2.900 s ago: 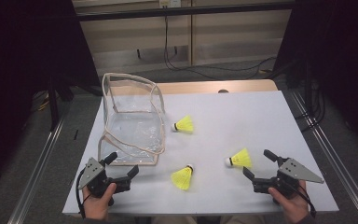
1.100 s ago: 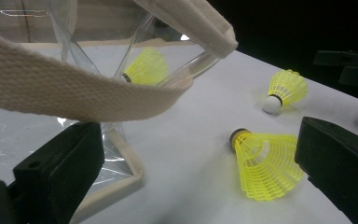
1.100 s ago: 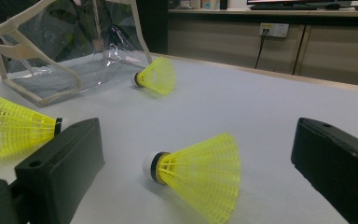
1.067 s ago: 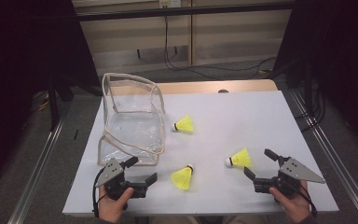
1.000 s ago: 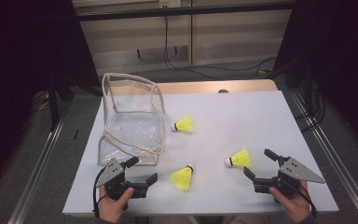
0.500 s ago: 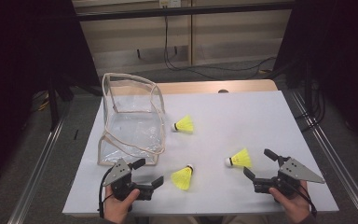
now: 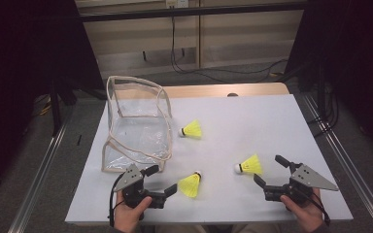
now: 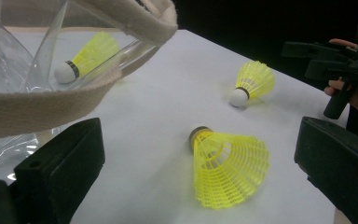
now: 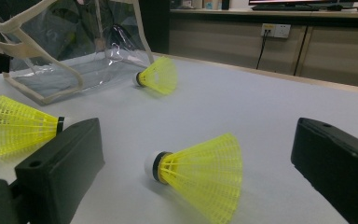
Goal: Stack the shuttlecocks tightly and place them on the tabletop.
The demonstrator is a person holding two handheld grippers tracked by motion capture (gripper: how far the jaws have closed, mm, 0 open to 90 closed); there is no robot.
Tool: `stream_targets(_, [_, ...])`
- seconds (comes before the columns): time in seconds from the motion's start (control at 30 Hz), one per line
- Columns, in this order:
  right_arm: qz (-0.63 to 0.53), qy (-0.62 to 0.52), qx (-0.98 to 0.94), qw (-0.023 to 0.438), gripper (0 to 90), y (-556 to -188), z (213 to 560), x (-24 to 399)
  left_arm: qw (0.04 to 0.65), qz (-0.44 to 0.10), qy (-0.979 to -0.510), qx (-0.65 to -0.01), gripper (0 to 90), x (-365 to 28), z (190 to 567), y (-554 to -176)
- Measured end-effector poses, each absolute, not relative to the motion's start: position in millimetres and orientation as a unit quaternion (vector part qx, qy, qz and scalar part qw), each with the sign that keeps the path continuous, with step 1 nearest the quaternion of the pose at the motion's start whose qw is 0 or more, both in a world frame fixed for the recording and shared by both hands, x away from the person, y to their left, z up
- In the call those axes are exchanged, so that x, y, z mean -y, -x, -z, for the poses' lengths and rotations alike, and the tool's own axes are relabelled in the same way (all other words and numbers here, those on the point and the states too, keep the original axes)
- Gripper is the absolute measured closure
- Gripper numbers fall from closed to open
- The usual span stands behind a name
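A: Shuttlecocks first. The nearest yellow shuttlecock (image 7: pixel 191 185) lies on its side on the white worktop (image 7: pixel 272 121), cork end pointing away from the person, and the left gripper (image 7: pixel 164 180) has it framed. In the left gripper view the skirt (image 8: pixel 228 170) sits between the two black jaws, which stand wide apart and touch nothing.

B: So nothing is gripped yet?

A: No. The jaws are spread well past the skirt's width, I'd say so they can close across the mesh cone without nudging it first. It looks like the approach to a pick.

B: And the other hand?

A: The right gripper (image 7: pixel 268 171) rests low at the front right of the worktop, its jaws equally wide and empty, aimed at a second shuttlecock (image 7: pixel 248 166) just ahead of it. In the right gripper view that one (image 9: pixel 198 172) lies between the jaws, cork toward the left.

B: There's a third?

A: Yes, the third shuttlecock (image 7: pixel 192 129) is farther back, just beside the clear plastic bag (image 7: pixel 136 126) with cloth trim, which stands open at the rear left. Its mouth faces up and toward the hands, likely so the shuttlecocks can be dropped in.

B: Anything to watch?

A: The bag's cloth edge (image 8: pixel 51 107) hangs close over the left jaw; lifting straight up could snag it.
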State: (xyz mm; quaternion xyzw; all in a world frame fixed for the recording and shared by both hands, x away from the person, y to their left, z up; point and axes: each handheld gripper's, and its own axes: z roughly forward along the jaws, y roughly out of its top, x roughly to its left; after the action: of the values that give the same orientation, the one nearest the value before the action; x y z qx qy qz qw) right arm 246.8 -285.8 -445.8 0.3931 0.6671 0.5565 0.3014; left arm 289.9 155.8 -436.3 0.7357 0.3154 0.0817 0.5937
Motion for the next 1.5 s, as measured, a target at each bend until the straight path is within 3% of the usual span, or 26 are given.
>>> stream_targets(1.5, [-0.554, -0.394, -0.668, 0.302, 1.8, -245, 446, 287, 0.576, -0.054, -0.763, -0.288, 2.0, -96, 419, -292])
